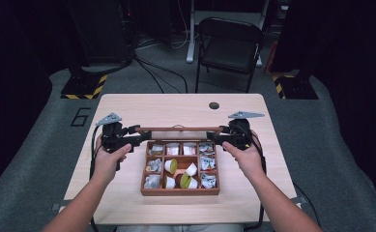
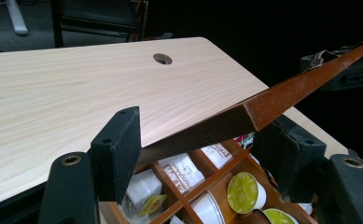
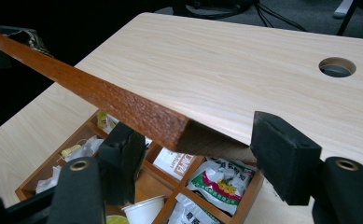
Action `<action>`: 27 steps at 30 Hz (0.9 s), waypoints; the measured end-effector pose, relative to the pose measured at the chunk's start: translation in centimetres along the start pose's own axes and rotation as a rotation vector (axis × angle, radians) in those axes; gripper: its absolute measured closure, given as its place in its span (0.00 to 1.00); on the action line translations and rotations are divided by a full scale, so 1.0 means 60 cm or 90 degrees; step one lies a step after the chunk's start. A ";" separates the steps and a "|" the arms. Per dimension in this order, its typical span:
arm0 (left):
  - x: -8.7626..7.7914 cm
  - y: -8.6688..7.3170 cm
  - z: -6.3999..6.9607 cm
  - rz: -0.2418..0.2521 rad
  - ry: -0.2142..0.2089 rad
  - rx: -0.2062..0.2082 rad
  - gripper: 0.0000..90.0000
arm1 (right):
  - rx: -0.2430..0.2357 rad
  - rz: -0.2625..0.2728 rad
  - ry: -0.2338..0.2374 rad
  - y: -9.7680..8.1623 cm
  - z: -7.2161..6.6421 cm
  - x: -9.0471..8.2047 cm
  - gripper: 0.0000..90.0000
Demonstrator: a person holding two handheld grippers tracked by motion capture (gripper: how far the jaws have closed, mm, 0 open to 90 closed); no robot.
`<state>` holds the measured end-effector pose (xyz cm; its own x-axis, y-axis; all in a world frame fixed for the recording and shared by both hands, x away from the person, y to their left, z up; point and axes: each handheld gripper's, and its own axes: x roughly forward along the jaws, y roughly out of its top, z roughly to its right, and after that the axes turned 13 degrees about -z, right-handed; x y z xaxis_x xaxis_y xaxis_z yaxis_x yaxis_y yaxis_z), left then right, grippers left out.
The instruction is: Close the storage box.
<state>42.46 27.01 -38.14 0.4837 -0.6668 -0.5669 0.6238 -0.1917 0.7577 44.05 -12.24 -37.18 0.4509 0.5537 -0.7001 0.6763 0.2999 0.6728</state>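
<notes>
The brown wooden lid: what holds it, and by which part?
The brown wooden lid is held between the left gripper and right gripper, each at one end.

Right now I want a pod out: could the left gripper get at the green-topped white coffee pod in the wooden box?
Probably not yet: the left gripper has the brown wooden lid between its jaws, above the green-topped pod.

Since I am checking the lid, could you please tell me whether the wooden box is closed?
No, the lid is raised above the wooden box, leaving its compartments of cups and packets open to view.
</notes>
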 end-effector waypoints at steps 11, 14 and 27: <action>-0.014 -0.038 0.019 -0.005 0.006 0.019 0.43 | -0.034 -0.001 -0.019 -0.027 -0.020 -0.014 0.43; -0.014 -0.054 0.028 -0.009 0.019 0.036 0.43 | -0.029 0.006 -0.010 -0.047 -0.023 -0.017 0.44; -0.010 -0.136 0.047 -0.024 0.025 0.048 0.42 | -0.055 0.007 -0.016 -0.135 -0.040 -0.009 0.45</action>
<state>35.37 26.96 -43.07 0.4856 -0.6297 -0.6063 0.5944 -0.2707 0.7572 36.97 -13.09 -41.68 0.4724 0.5382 -0.6980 0.6191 0.3610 0.6974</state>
